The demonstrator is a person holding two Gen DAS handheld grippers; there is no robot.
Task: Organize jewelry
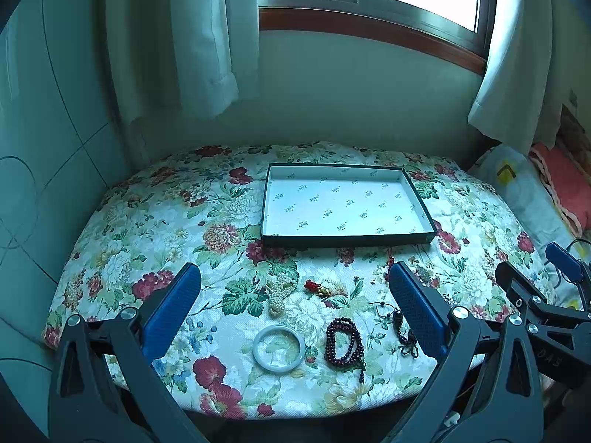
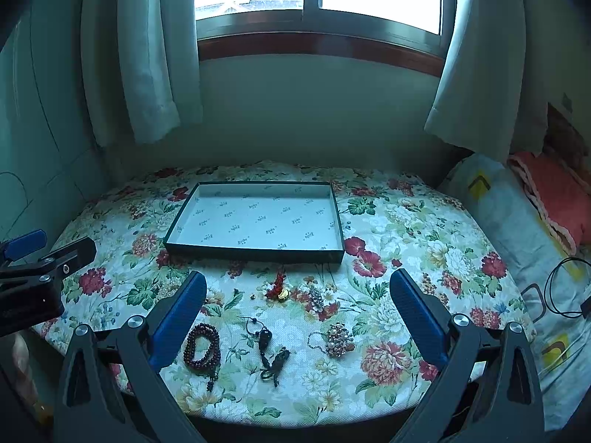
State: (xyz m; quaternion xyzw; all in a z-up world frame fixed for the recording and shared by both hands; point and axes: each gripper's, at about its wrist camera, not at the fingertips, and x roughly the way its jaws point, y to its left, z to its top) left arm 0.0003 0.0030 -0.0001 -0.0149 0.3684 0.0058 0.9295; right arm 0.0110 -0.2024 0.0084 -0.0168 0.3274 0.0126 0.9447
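Observation:
A shallow dark-rimmed tray (image 1: 347,240) (image 2: 255,254) with white printed lining lies empty on the floral cloth. In front of it lie a white jade bangle (image 1: 279,347), a pearl strand (image 1: 277,293), a dark red bead bracelet (image 1: 343,343) (image 2: 202,347), a red and gold charm (image 1: 318,288) (image 2: 279,291), a black cord pendant (image 1: 402,336) (image 2: 267,354) and a beaded brooch (image 2: 338,339). My left gripper (image 1: 295,288) is open and empty above the bangle and beads. My right gripper (image 2: 297,295) is open and empty above the pendant and brooch.
The floral-covered table (image 1: 147,221) stands against a wall under a window with curtains (image 1: 207,55). Pillows (image 2: 546,199) and a black cable (image 2: 565,288) lie to the right. The right gripper shows at the right of the left wrist view (image 1: 535,295).

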